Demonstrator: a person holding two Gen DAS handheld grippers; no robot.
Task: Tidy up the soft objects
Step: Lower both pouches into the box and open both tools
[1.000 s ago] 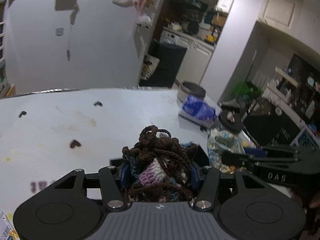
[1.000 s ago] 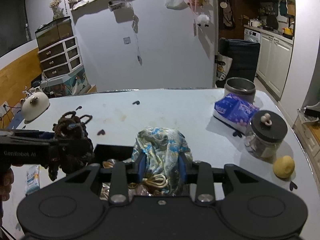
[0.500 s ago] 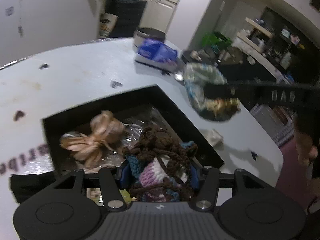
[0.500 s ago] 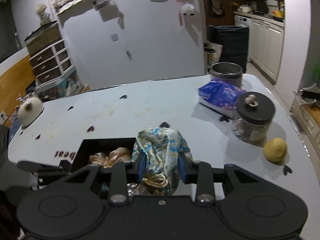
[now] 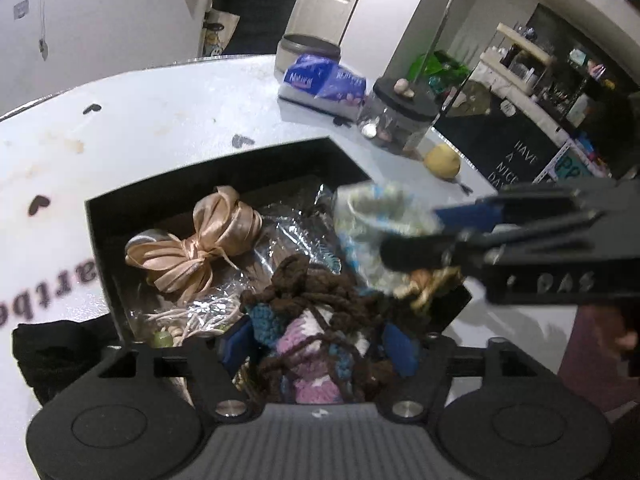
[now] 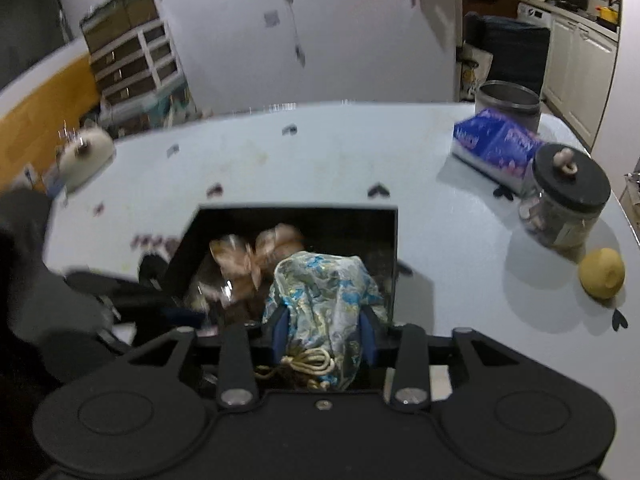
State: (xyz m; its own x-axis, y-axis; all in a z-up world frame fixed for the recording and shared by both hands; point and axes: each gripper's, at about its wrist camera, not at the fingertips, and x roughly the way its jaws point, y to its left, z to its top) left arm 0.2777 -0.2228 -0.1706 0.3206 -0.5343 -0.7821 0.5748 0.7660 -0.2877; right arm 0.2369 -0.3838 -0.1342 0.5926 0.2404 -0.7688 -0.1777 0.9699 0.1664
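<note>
left wrist view: the crocheted piece (image 5: 316,336), brown yarn over blue, pink and white, sits between the blue pads of the left gripper (image 5: 318,346). the jaws have just been opening; gaps show beside the yarn, so the pads no longer press it. it lies over the near edge of the black box (image 5: 100,240).

right wrist view: the right gripper (image 6: 324,330) has the floral drawstring pouch (image 6: 320,300) between its pads, cord end toward the camera. its jaws have just been opening a little, yet both pads touch the fabric. the pouch hangs over the near right part of the box.

inside the box lie a peach satin bow (image 5: 196,248), crinkled clear plastic (image 5: 292,224) and pale cord (image 5: 188,320). on the table (image 5: 160,120) beyond stand a dark-lidded glass jar (image 5: 396,120), a blue tissue pack (image 5: 324,84) and a yellow fruit (image 5: 442,160).
</note>
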